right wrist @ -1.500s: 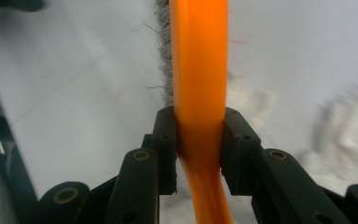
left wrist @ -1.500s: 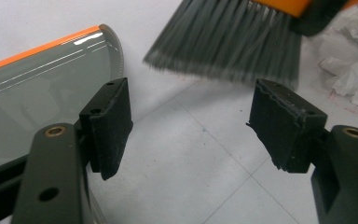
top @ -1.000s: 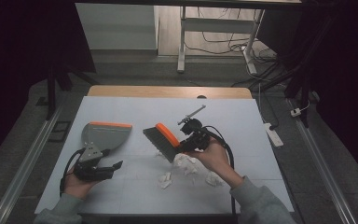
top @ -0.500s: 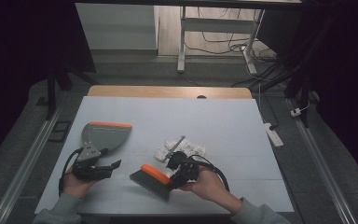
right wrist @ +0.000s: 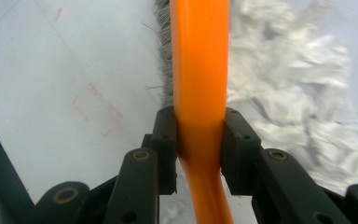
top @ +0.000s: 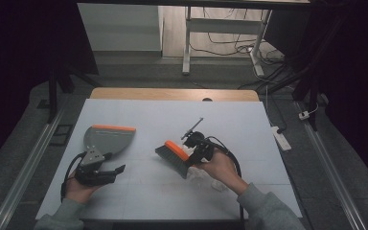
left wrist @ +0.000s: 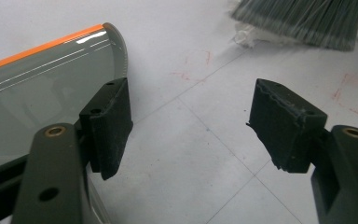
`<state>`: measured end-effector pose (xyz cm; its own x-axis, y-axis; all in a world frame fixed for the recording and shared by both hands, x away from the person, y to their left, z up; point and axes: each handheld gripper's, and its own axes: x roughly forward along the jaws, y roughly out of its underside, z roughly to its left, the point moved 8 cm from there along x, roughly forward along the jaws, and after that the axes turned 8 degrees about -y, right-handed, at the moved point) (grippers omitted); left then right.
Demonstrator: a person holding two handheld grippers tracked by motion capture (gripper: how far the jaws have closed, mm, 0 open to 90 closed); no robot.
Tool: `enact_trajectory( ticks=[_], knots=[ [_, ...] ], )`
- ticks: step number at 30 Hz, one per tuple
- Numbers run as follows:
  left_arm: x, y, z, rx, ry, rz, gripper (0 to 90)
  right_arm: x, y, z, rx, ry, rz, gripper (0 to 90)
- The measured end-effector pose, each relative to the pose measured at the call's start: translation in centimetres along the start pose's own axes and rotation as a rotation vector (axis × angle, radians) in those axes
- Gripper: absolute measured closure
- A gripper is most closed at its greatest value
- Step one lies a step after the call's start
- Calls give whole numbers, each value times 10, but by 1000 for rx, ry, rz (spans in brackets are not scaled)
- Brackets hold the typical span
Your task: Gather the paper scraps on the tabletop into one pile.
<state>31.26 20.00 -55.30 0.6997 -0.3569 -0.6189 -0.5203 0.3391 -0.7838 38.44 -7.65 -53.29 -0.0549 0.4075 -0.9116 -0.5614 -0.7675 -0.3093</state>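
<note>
2 jaws clamping brush handle

Grey sleeves; black jaws with brass-coloured rivets.

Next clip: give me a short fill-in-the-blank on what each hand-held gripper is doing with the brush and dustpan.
1. The right hand-held gripper is shut on the brush's ____ handle.
2. The left hand-held gripper's jaws stand ____, with nothing between them.
3. The dustpan lies on the table, its front edge trimmed in ____.
4. The crumpled white paper lies beside the brush's ____.

Missing words: orange; open; orange; bristles
</note>
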Motion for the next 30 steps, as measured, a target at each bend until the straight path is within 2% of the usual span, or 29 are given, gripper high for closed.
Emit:
enact_trajectory(
  ticks=[3,6,10,13,16,19,21,23,25,28,30],
  knots=[
    [0,0,0,0,0,2,303,-8,1,4,-18,0,-25,694],
    [1,0,0,2,-2,3,303,-23,-7,13,-19,-22,-119,694],
    [1,0,-1,5,0,4,303,-35,-21,22,-26,-32,-173,694],
    [2,0,-1,6,2,4,303,-26,-33,25,-13,-67,-169,694],
    [2,-1,-1,7,4,3,302,-6,-44,28,-3,-93,-145,694],
    [2,-1,-1,7,5,2,303,12,-55,33,19,-154,-130,694],
    [1,-1,-1,7,5,1,303,22,-60,35,17,-149,-107,694],
    [1,-1,-1,6,5,-1,303,29,-60,32,19,-124,-79,694],
    [1,-1,-1,5,6,-3,303,32,-57,23,30,-85,-58,694],
    [1,-1,-1,7,6,-3,303,26,-49,5,91,-87,-56,694],
    [1,-1,-1,7,6,-2,303,19,-42,-7,116,-68,-61,694]
  ],
)
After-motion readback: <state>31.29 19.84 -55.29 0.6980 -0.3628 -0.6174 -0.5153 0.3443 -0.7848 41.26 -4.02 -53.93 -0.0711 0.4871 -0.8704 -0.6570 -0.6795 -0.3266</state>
